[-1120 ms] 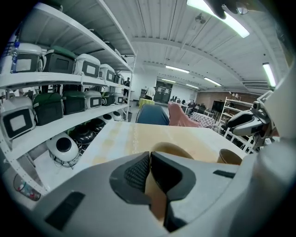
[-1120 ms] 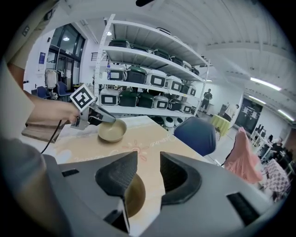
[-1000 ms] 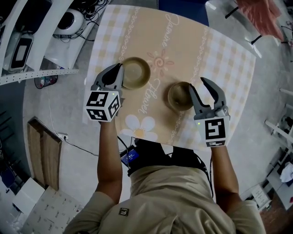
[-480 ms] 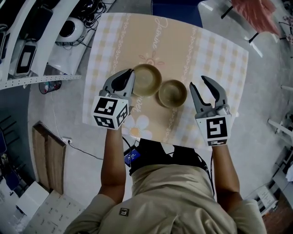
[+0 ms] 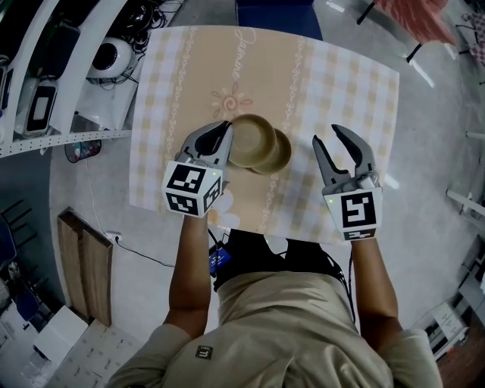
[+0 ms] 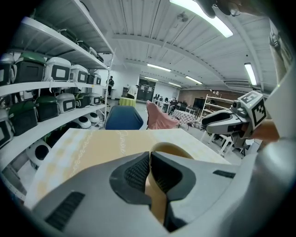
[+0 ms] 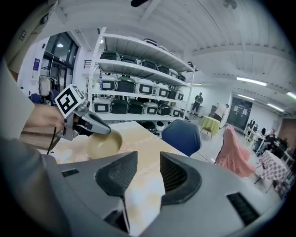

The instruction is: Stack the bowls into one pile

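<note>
My left gripper [image 5: 221, 138] is shut on the left rim of a tan bowl [image 5: 248, 139]. The bowl's wall is pinched between the pads in the left gripper view, gripper [image 6: 149, 162], bowl [image 6: 175, 150]. This held bowl overlaps a second tan bowl [image 5: 280, 154], of which only the right edge shows beneath it. I cannot tell whether the two touch. To their right my right gripper [image 5: 339, 148] stands open and holds nothing, apart from both bowls. In the right gripper view the open jaws [image 7: 148, 169] frame only tablecloth, with the held bowl [image 7: 104, 143] at the left.
The bowls are over a table [image 5: 348, 91] with a checked cloth and a beige centre. A blue chair [image 5: 276, 10] stands at the far edge. White shelves with appliances [image 5: 45, 68] run along the left; a wooden board [image 5: 83, 258] lies on the floor.
My left gripper has carried its bowl to the right until it overlaps the second bowl. The right gripper, beside that bowl a second ago, now stands apart and stays open.
</note>
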Demonstrator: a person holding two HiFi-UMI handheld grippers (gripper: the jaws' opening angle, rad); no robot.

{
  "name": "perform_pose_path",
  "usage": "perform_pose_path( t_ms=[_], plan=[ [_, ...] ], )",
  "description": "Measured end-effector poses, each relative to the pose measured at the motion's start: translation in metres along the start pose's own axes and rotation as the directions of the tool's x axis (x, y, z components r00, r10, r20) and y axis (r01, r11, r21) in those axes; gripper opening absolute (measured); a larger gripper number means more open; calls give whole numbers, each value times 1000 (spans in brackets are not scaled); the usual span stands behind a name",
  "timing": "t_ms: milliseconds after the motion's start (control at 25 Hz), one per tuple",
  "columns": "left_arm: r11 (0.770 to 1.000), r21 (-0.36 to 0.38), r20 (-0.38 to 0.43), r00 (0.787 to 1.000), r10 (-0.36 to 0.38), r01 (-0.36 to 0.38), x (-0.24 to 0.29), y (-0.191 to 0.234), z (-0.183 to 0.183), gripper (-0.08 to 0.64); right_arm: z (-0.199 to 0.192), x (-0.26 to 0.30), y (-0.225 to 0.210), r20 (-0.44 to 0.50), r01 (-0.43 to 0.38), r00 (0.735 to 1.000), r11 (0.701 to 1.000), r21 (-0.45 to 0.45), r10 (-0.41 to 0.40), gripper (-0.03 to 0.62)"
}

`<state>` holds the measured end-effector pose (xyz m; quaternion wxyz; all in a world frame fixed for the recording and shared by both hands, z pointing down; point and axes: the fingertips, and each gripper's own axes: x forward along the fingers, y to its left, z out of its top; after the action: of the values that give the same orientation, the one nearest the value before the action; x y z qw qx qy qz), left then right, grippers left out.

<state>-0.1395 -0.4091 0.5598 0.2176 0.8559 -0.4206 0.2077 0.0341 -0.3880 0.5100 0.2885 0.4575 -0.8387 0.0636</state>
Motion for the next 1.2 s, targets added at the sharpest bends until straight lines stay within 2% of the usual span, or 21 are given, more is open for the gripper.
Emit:
perform_pose_path(
  t_ms=[440,800,1200],
  plan=[
    [1000,20,-70,998,-5,7,25,-32,-27,18,-32,-19,-20,-13,6,1000,999,38,-6,153],
    [997,73,-109,994,23,-15,37,-44,-44,18,-52,-24,-25,-16,-3,1000,998,63,4,153],
    [987,138,-83,992,91,-79,38,-44,-52,18,-58,-34,-20,-3,-31,1000,998,63,31,153]
  ],
)
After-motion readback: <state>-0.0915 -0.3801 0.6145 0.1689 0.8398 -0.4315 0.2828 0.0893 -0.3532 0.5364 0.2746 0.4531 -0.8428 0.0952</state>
